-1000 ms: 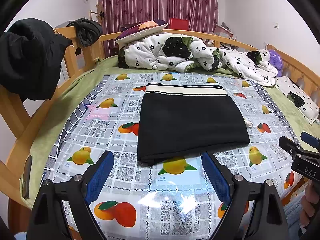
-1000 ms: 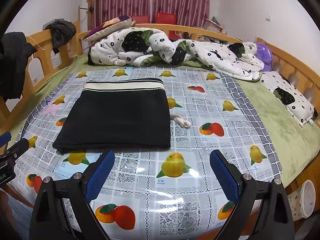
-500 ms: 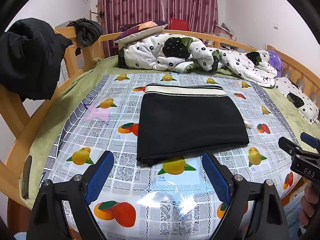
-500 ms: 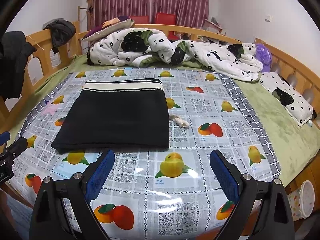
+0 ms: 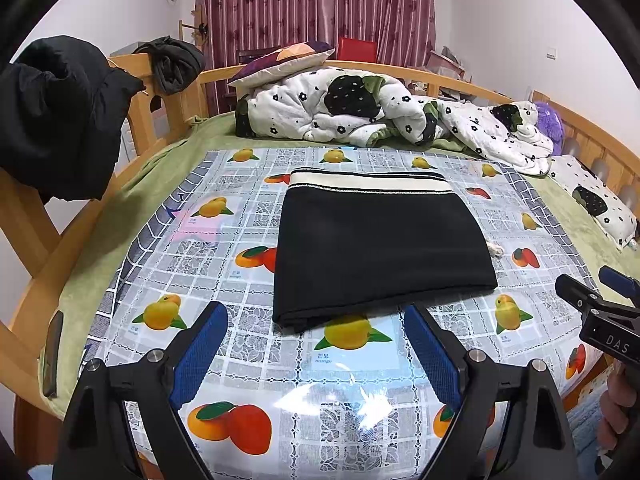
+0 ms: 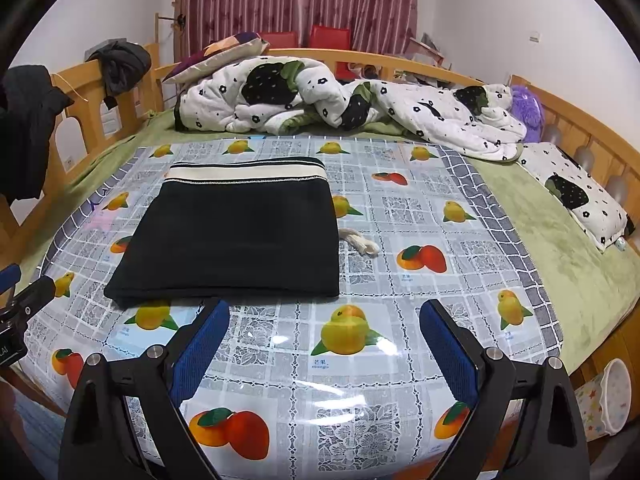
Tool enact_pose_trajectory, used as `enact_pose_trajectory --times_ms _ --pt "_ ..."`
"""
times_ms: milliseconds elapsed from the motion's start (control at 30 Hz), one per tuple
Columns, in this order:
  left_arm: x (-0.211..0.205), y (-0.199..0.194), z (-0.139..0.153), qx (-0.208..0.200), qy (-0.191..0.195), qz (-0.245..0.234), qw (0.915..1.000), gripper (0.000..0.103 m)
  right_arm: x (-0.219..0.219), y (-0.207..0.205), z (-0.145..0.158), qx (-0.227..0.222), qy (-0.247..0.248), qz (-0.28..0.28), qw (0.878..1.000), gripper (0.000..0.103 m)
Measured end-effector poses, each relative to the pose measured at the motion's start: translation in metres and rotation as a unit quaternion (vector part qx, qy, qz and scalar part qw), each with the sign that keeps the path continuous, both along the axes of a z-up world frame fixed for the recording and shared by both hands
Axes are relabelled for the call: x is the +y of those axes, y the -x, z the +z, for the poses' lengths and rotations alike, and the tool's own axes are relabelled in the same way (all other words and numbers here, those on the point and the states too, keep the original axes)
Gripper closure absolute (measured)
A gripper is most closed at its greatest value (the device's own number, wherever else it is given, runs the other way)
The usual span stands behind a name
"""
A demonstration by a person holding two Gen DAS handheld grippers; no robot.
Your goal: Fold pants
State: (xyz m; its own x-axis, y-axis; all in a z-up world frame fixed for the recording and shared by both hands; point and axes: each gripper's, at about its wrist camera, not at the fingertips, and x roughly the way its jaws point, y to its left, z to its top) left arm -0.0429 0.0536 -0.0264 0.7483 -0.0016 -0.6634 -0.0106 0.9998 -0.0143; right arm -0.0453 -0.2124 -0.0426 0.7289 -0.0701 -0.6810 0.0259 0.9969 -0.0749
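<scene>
Left tool (image 5: 316, 338) at bottom centre of its frame, blue pads spread apart, nothing between them, hovering above the fruit-print cloth (image 5: 352, 364). Right tool (image 6: 324, 336) likewise at bottom centre, pads apart and empty; also visible at the right edge of the left view.

Just beyond both tools: one pair of black pants (image 5: 380, 248), folded into a flat rectangle, striped cream waistband at the far edge, lying mid-frame on the cloth. One white drawstring end (image 6: 360, 242) protruding at its right side.

Cloth spread over a green bed (image 6: 560, 240) with a wooden rail. Upper centre: one crumpled floral quilt (image 5: 360, 112), one pillow (image 5: 284, 60) on it. Upper left: two dark garments (image 5: 60, 112) hung over the rail. Background: maroon curtain (image 5: 316, 4), white walls. Lower right of the right view: one patterned bin (image 6: 608, 400).
</scene>
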Motion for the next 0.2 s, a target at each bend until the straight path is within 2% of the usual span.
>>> enact_pose_trajectory --times_ms 200 --pt "-0.0009 0.0026 0.0017 -0.005 -0.002 0.002 1.0000 0.013 0.0015 0.0007 0.0003 -0.005 0.001 0.003 1.000 0.008"
